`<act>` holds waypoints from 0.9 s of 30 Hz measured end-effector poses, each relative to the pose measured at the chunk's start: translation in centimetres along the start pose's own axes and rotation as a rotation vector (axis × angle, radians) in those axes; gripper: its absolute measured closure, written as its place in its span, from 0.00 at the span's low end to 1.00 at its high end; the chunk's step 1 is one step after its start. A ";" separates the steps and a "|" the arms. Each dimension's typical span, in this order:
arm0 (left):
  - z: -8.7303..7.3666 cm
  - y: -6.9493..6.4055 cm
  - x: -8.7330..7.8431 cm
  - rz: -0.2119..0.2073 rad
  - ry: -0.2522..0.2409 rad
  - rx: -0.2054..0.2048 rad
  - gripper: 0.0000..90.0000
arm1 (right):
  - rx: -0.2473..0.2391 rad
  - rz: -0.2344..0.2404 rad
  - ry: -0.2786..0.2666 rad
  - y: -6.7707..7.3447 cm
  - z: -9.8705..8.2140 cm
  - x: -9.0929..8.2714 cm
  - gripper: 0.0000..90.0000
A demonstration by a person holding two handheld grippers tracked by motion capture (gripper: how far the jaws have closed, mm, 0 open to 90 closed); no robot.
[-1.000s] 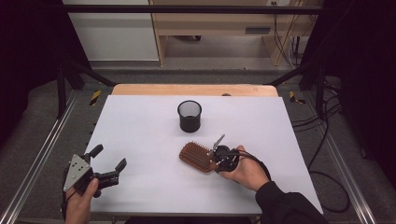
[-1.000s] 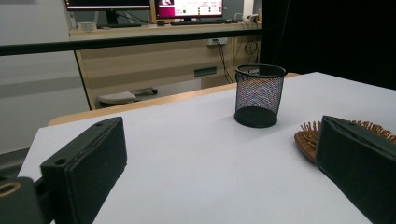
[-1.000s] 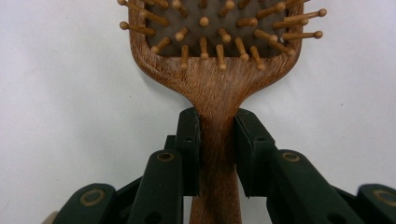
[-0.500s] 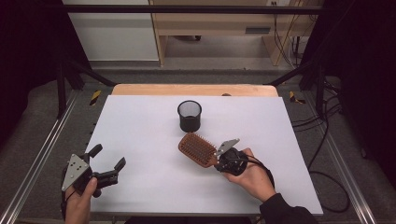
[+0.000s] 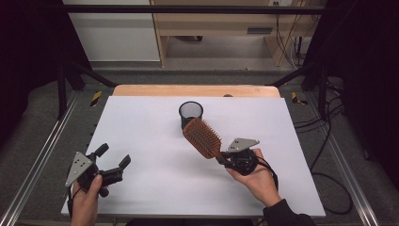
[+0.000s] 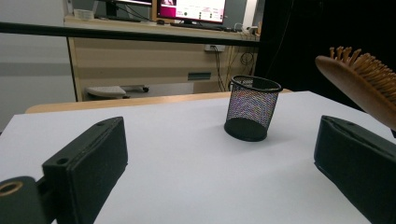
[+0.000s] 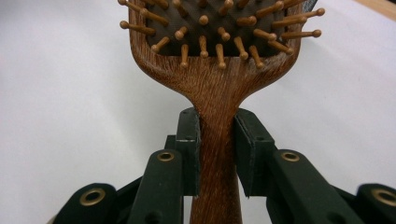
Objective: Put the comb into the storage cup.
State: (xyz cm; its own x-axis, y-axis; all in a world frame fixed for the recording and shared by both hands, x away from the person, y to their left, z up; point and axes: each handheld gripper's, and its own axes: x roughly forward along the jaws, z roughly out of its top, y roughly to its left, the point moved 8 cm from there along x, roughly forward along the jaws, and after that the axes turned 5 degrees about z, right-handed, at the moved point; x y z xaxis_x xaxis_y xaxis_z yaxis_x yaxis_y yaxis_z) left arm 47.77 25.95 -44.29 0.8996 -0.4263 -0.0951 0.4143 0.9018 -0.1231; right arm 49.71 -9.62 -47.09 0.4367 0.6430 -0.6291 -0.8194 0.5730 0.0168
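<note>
The right gripper (image 5: 225, 159) is clenched on the handle of the brush (image 5: 202, 137): in the right gripper view the 2 black jaws press on either side of the wooden neck just below the head, with the pins (image 7: 219, 28) facing the camera. In the high view the brush is off the tabletop (image 5: 141, 132), tilted, its head pointing up and away toward the cup (image 5: 190, 115) and hanging just in front of it; from this angle the head overlaps the cup's near side, so whether they touch cannot be told, though the left gripper view shows the head (image 6: 359, 84) well above the white surface and apart from the cup (image 6: 252, 108), to its right. The mesh cup stands upright near the middle of the far half of the tabletop and looks empty. The left gripper (image 5: 113, 160) rests at the near left corner in the person's hand, its jaws spread with nothing between them, well apart from both things. As a judgement, the pick-up is done and the carry is under way; what is left, most likely, is to bring the brush over the cup's rim, turn it handle-down or head-down, lower it in and let go. The left gripper has no part in this so far.
</note>
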 end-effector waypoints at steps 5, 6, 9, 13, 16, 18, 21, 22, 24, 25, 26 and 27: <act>0.0 -1.3 1.3 -0.041 0.029 -0.033 0.04 | 0.002 -0.012 -0.062 0.1 0.3 -0.6 0.81; 0.2 -1.7 1.6 -0.054 0.030 -0.037 0.04 | 0.005 -0.011 -0.078 0.1 0.4 -0.7 0.81; 1.0 -2.9 2.4 -0.076 0.022 -0.035 0.04 | 0.005 -0.011 -0.112 0.3 0.8 -0.9 0.81; 2.1 -5.0 3.4 -0.127 0.013 -0.035 0.04 | 0.008 -0.005 -0.153 0.6 1.5 -0.9 0.81; 2.8 -6.9 4.2 -0.189 0.019 -0.070 0.04 | 0.005 -0.002 -0.168 1.0 1.7 -0.7 0.81; 3.1 -7.9 4.7 -0.204 0.015 -0.047 0.04 | 0.006 0.001 -0.178 1.1 2.0 -0.6 0.81; 3.7 -9.3 5.5 -0.229 0.016 -0.051 0.04 | 0.009 0.009 -0.194 1.4 2.3 -0.5 0.81; 4.0 -9.6 5.7 -0.239 0.014 -0.047 0.04 | 0.004 0.007 -0.195 1.4 2.4 -0.4 0.81; 4.3 -10.2 6.1 -0.251 0.018 -0.053 0.04 | 0.004 0.011 -0.202 1.5 2.5 -0.3 0.81; 4.3 -10.5 6.3 -0.266 0.027 -0.068 0.04 | 0.002 0.006 -0.206 1.5 2.6 -0.3 0.81; 4.5 -10.8 6.4 -0.279 0.030 -0.075 0.04 | 0.002 0.008 -0.211 1.6 2.7 -0.4 0.81; 4.6 -11.0 6.5 -0.280 0.029 -0.066 0.04 | 0.002 0.014 -0.215 1.7 2.8 -0.4 0.81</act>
State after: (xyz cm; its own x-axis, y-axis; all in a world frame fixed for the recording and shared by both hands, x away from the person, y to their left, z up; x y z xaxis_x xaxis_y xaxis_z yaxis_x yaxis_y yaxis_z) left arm 49.69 13.55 -39.02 0.7466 -0.6608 -0.0770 0.6353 0.7425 -0.2124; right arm 49.23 -7.49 -44.63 0.4949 0.7442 -0.4486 -0.8252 0.5642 0.0256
